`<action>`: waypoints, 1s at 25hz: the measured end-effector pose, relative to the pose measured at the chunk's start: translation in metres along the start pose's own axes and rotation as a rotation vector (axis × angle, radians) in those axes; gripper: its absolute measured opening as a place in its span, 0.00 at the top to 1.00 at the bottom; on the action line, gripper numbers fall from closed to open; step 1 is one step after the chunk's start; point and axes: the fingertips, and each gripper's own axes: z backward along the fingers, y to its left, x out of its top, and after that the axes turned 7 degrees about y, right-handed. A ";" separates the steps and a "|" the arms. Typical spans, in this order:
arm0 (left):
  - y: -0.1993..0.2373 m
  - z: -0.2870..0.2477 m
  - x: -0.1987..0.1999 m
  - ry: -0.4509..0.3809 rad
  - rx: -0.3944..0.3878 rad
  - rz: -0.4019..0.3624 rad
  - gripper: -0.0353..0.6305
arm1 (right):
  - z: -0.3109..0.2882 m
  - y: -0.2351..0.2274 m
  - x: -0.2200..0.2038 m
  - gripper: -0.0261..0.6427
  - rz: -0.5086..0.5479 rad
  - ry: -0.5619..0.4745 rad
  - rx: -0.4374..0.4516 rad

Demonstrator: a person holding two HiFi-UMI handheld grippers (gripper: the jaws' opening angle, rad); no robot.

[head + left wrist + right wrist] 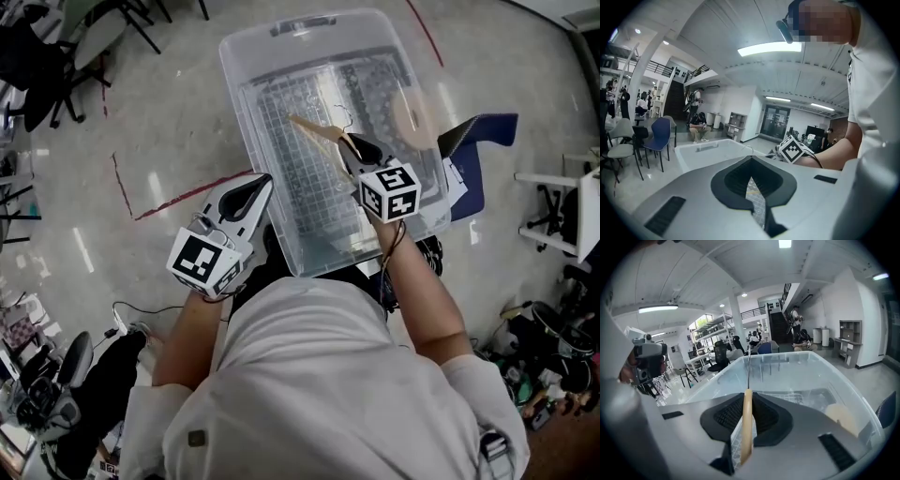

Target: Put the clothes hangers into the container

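Note:
A clear plastic container (234,66) stands on the floor in front of me, its grid-patterned bottom showing. My right gripper (352,148) hangs over the container's middle, shut on a wooden clothes hanger (319,131). In the right gripper view the hanger's wooden bar (746,427) runs between the pads and its metal hook (748,366) points up. A pale tan wooden shape (412,117) lies inside by the right wall. My left gripper (261,183) hovers at the container's left edge, shut, with nothing between its pads (736,180).
A dark blue object (483,141) lies against the container's right side. Chairs (56,56) stand at the far left, a white frame (562,202) at the right. Red tape lines (178,199) mark the floor. Clutter fills the lower right corner.

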 end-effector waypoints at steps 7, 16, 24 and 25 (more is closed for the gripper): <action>0.008 -0.010 -0.008 0.024 0.027 0.033 0.92 | -0.034 -0.006 -0.012 0.86 -0.024 0.025 0.041; 0.021 -0.021 -0.016 0.037 0.062 0.074 0.92 | -0.076 -0.017 -0.045 0.86 -0.118 0.058 0.108; 0.025 -0.028 -0.027 0.047 0.078 0.105 0.92 | -0.099 -0.021 -0.075 0.86 -0.203 0.083 0.153; 0.025 -0.029 -0.029 0.049 0.078 0.108 0.92 | -0.102 -0.023 -0.081 0.86 -0.215 0.093 0.153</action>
